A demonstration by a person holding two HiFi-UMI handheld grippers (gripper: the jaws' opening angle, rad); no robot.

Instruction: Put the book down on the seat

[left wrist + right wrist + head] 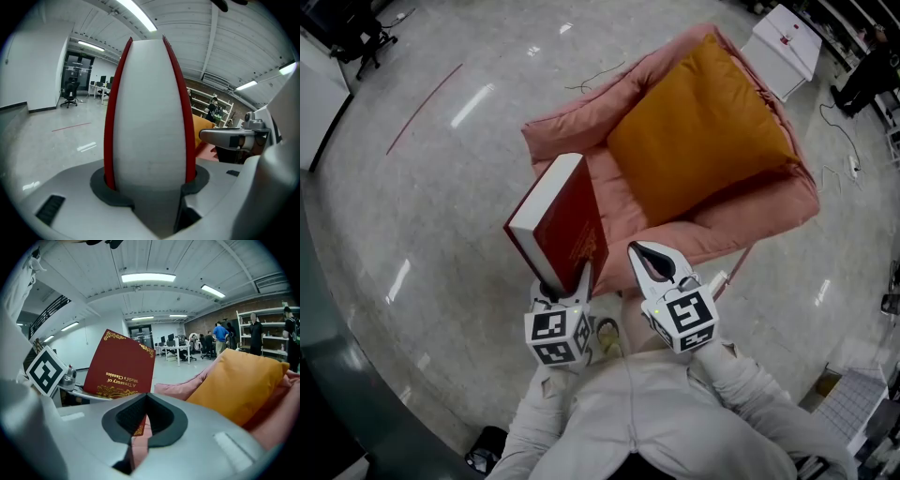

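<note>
In the head view, your left gripper (568,285) is grasping the bottom of the red book (561,217). You are holding the book up on its end, leaning a little, over the near side of the pink chair (572,117). The book is not lying on the seat yet. An orange cushion (698,131) is filling most of the seat and leaning on the chair's back. Your right gripper (643,252) is hanging just beside the book, and its jaws are pressing together with nothing in them. The shiny grey floor (422,216) is spreading out all around the chair. In the left gripper view, the book is standing right between the jaws. Its white page edge is facing the camera, and a red cover is showing on each side. The dark pads are squeezing the book from both sides, so the grip is tight. In the right gripper view, the jaws are closing on each other and are holding nothing. The book is showing to the left of them, with gold letters upside down on its red cover. The cushion is sitting to the right, against the chair. Some people are standing far off near desks and shelves.
</note>
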